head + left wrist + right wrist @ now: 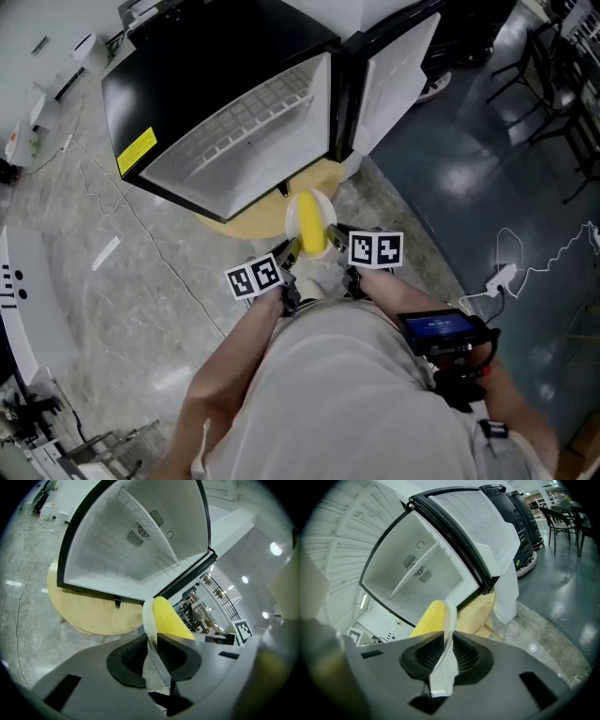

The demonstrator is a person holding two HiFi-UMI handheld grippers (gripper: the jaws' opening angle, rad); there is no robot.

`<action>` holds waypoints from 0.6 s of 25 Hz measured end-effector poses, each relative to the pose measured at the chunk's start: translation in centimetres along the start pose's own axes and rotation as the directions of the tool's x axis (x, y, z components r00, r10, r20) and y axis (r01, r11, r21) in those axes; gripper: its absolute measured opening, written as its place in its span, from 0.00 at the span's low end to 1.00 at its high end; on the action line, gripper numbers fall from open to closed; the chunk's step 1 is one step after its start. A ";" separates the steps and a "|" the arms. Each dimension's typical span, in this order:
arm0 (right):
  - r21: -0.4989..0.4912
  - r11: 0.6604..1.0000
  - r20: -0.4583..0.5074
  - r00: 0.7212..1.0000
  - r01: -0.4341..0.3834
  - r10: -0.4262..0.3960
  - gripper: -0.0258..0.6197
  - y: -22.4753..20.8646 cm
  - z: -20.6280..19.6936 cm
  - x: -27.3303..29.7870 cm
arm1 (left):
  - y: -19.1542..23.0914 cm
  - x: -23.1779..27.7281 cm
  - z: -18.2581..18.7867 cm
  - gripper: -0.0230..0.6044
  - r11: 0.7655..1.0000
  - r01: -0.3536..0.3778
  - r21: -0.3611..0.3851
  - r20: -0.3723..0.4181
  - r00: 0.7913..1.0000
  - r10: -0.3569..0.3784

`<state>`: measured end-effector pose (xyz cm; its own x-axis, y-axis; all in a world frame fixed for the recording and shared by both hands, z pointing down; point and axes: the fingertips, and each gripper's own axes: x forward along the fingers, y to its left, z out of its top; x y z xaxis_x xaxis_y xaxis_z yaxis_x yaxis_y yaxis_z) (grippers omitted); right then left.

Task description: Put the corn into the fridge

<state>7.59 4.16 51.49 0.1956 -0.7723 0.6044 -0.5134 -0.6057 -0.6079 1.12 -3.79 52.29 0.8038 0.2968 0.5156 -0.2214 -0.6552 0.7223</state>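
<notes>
Both grippers are closed on the white plate (293,217): left gripper (291,249) on its left rim, right gripper (334,235) on its right rim. The corn (311,225) lies on the plate between them (long axis pointing toward the opening). The open fridge (216,56) stands directly ahead, near the plate's far edge.

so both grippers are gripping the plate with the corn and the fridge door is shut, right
Not shut: the head view shows the fridge door swung open. The left gripper and right gripper do clamp the plate carrying the corn.

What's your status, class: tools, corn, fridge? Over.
Left tool and right tool both shut on corn. Corn outside fridge, door open. Path looks clear.
</notes>
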 end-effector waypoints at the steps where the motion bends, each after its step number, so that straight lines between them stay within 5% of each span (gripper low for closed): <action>1: -0.003 1.000 -0.002 1.000 0.002 -0.002 0.13 0.1 0.2 0.3 | 0.2 0.0 0.3 0.15 1.000 0.000 0.000 0.002 1.000 0.000; 15: -0.082 0.995 -0.076 0.996 -0.051 0.044 0.13 3.5 1.3 5.4 | 4.1 -1.9 3.5 0.15 0.997 -0.053 -0.052 0.079 0.995 0.057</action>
<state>7.96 -2.39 51.95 0.1083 -0.7816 0.6143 -0.5895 -0.5481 -0.5934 0.58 -9.50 52.64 0.8312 0.2033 0.5175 -0.2916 -0.6331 0.7170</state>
